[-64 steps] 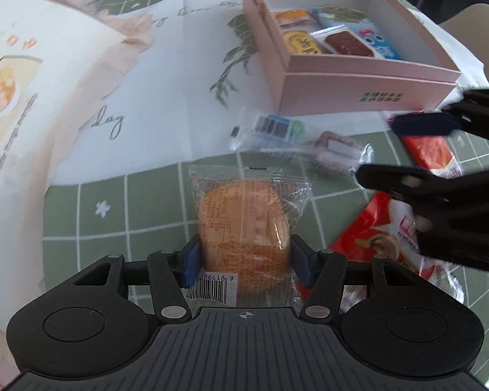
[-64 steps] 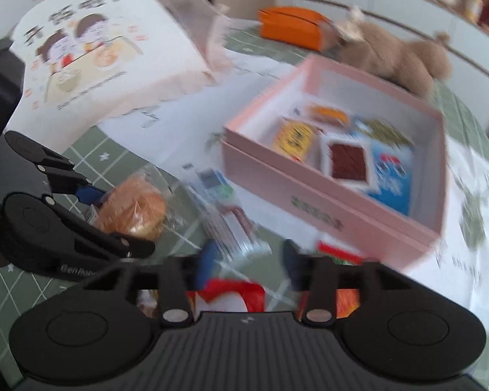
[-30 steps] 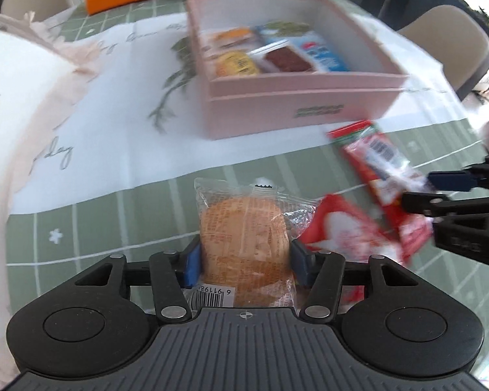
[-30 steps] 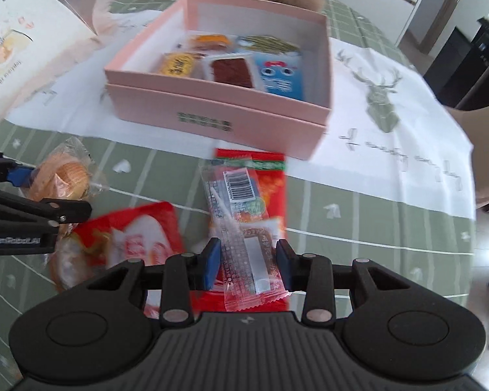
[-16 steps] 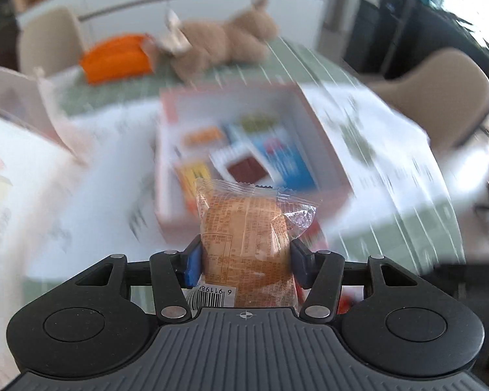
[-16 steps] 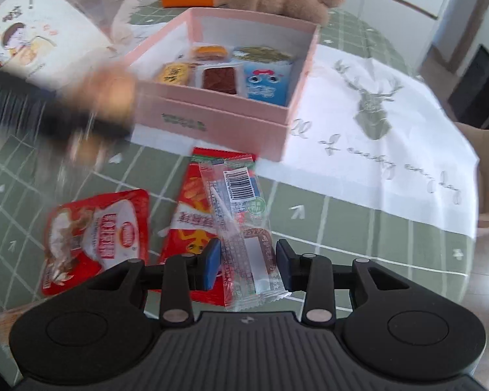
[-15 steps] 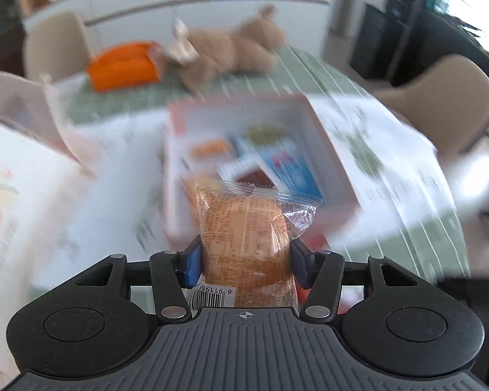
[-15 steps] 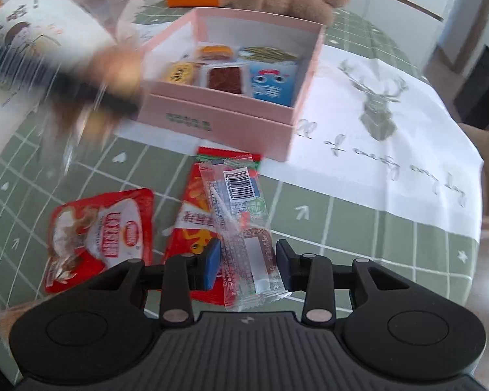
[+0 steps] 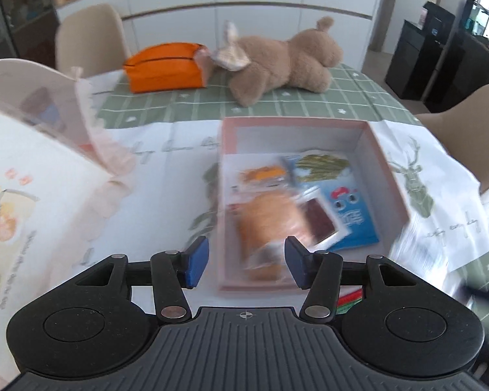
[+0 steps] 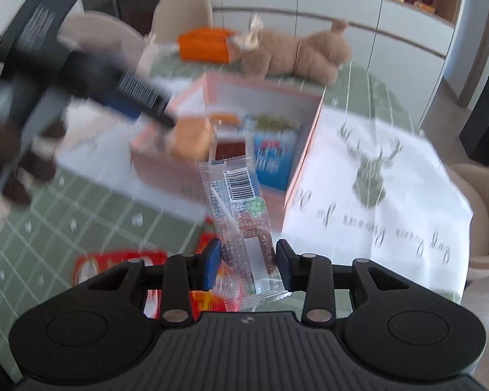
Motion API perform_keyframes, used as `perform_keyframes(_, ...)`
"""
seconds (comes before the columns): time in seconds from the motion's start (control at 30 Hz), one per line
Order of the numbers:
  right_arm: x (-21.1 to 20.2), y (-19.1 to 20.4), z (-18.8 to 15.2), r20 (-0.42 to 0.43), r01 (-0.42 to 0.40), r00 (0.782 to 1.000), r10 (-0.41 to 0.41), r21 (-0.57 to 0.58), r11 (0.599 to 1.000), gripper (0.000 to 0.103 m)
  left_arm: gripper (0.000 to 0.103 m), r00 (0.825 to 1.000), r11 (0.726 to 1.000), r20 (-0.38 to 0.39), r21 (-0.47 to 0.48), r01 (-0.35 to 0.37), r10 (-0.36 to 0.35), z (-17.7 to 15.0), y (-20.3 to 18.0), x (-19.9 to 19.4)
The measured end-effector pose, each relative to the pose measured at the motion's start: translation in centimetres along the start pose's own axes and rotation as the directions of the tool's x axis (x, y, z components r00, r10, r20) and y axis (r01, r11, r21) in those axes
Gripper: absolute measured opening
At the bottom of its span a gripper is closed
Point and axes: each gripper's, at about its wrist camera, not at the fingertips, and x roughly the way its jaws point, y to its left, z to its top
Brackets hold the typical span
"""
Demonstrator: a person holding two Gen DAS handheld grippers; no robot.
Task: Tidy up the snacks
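1. My left gripper (image 9: 247,257) sits over the near edge of the pink box (image 9: 386,159), its blue pads spread wide with nothing between them.
2. The round orange cake in its clear wrapper (image 9: 267,224) shows as a blurred shape beyond those pads, over the near left part of the box. I cannot tell from the smear whether it rests on the floor of the box or is in the air.
3. Inside the box I see a blue packet with cartoon eyes (image 9: 348,211), a dark red packet (image 9: 318,221) beside it, a green-printed packet (image 9: 322,164) farther back and a small orange one (image 9: 264,174) at the back left.
4. My right gripper (image 10: 247,264) is clamped on the clear-wrapped bar (image 10: 241,215), which stands up between the pads with its barcode end pointing away from me, toward the box.
5. Below that bar, red snack packets (image 10: 120,260) lie on the green checked tablecloth (image 10: 81,208).
6. From the right wrist view the left gripper shows as a dark blur at upper left, the cake just off its tip at the box's rim.
7. Behind the box lie a brown plush toy (image 9: 287,62) and an orange pouch (image 9: 164,66).
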Motion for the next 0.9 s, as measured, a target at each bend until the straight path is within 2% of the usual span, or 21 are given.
perform_keyframes(0.13,0.2,0.2,3.7,0.071,0.017,0.997,-0.017,-0.002,1.0,0.036,0.057,0.999,1.0,-0.034,-0.028,0.002,-0.003,-2.8,1.5,-0.4)
perform_keyframes(0.27,3.1,1.2,7.5,0.105,0.038,0.994,-0.036,-0.018,0.999,0.037,0.056,0.995,0.999,-0.092,-0.036,0.032,-0.035,-5.8,1.9,-0.3)
perform_keyframes(0.33,4.8,1.7,8.7,0.097,0.031,0.995,-0.029,-0.018,0.999,0.041,0.056,0.991,0.998,-0.124,-0.03,0.048,-0.052,-7.2,1.9,-0.2)
perform_keyframes(0.43,6.6,2.5,9.1,0.051,0.016,0.999,-0.014,-0.03,0.999,0.041,0.054,0.98,0.997,-0.179,-0.012,0.083,-0.084,-9.0,1.6,0.2)
perform_keyframes(0.63,5.6,3.1,6.6,0.003,-0.054,0.999,0.054,0.009,0.998,0.042,0.051,0.954,0.985,-0.255,0.034,0.171,-0.157,-11.6,-0.1,0.3)
perform_keyframes(0.73,4.8,3.1,3.8,-0.027,-0.05,0.998,0.049,-0.01,0.999,0.048,0.051,0.958,0.981,-0.239,0.075,0.18,-0.157,-12.1,-1.1,-0.1)
perform_keyframes(0.9,5.1,3.1,-0.9,-0.154,-0.052,0.987,0.054,0.017,0.999,0.048,0.051,0.965,0.98,-0.226,0.117,0.164,-0.134,-12.4,-1.3,-0.2)
